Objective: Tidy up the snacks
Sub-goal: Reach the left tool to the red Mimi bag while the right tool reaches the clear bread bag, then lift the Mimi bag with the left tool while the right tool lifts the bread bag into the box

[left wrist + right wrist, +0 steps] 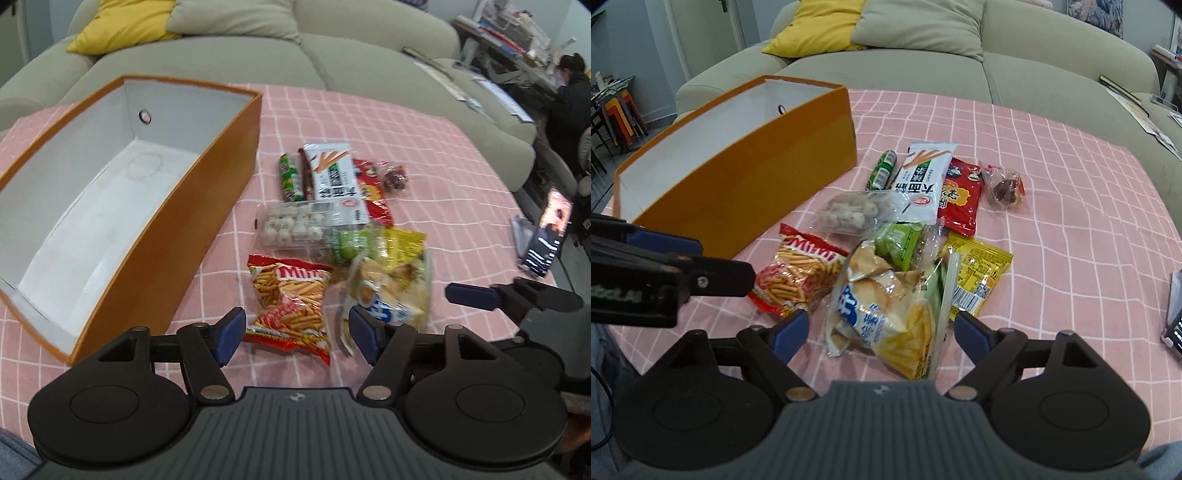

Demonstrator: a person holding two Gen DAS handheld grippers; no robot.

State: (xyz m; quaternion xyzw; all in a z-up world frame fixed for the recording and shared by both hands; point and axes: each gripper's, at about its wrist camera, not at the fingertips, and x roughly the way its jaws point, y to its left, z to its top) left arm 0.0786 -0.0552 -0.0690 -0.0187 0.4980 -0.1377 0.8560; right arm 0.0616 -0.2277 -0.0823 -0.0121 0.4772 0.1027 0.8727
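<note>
Lying at 3 o'clock of orange box (122, 206): snack pile (905, 236); left tongs (295, 334), right tongs (881, 334) both apart, unladen.

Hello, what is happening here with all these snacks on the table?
A person holds a gripper in each hand over a pile of snacks on a pink checked tablecloth. The left gripper is open above a red bag of stick snacks. The right gripper is open around a pale bag of chips. Neither one is gripped yet. The orange box beside the pile has nothing in it so far, so the sorting is just starting.
</note>
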